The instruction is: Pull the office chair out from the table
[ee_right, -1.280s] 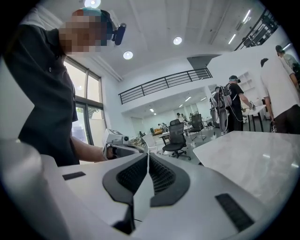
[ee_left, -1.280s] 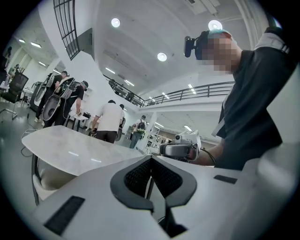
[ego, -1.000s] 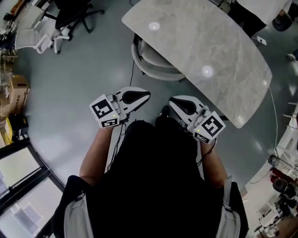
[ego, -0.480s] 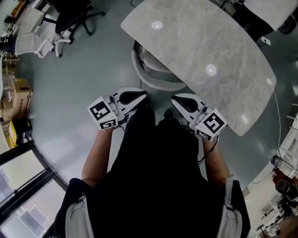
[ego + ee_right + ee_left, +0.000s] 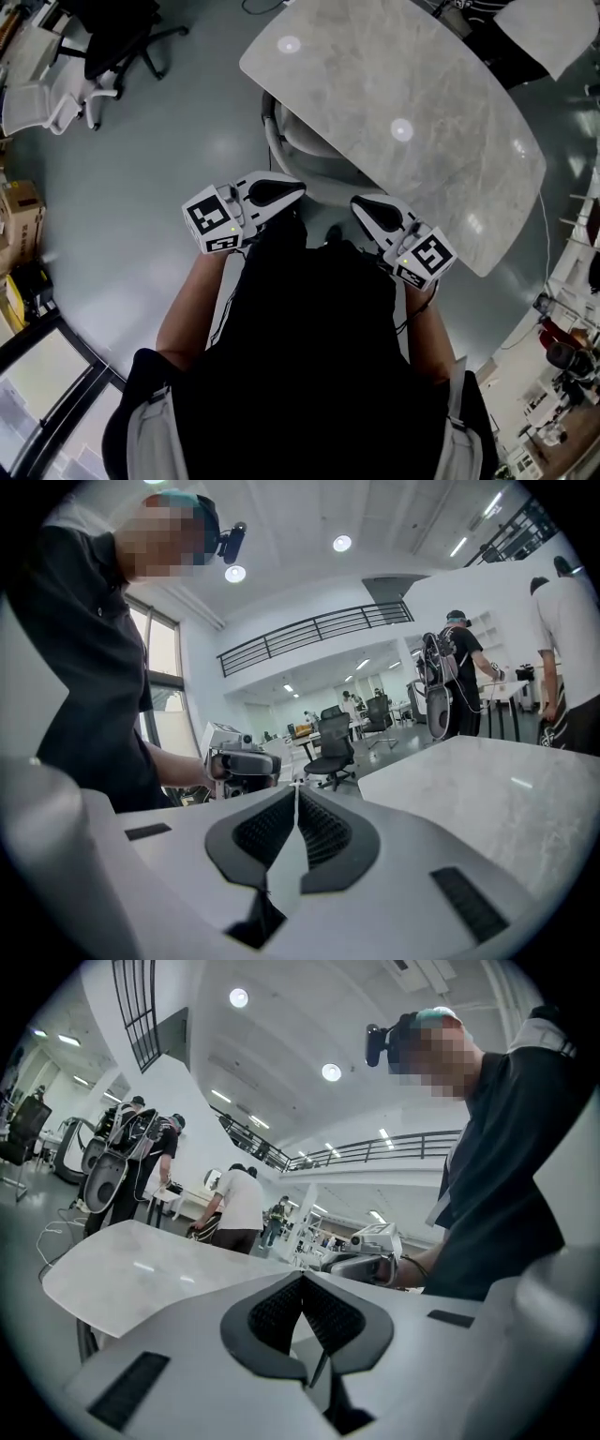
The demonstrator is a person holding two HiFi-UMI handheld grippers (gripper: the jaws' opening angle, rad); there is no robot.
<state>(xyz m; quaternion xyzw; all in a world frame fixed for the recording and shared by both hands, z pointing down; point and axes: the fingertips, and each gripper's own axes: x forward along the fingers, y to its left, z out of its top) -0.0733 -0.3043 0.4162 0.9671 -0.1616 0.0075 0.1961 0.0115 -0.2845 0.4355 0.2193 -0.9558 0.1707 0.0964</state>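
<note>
Two pairs of tongs are held out in front of the person, and neither has anything in it. At the left, the left tongs (image 5: 292, 190) are fully closed, pad against pad, and they point about level toward the desk. Just ahead of them and a little to the right stands the office chair (image 5: 305, 150). It is pale grey and pushed in, so that its seat lies mostly under the near edge of the desk and mainly the curved back rim shows; neither pair touches it yet. Further right, the right tongs (image 5: 359, 204) are closed and empty too, tilted slightly downward. The marble desk (image 5: 422, 112) fills the right part of the head view. I judge that the step in hand is the approach to the chair back. To do it well, both tongs should open before they arrive at the rim, then take it at two places, one on each side. The pull should be straight backward and equal in both hands, otherwise the chair may swivel or knock the desk edge.
</note>
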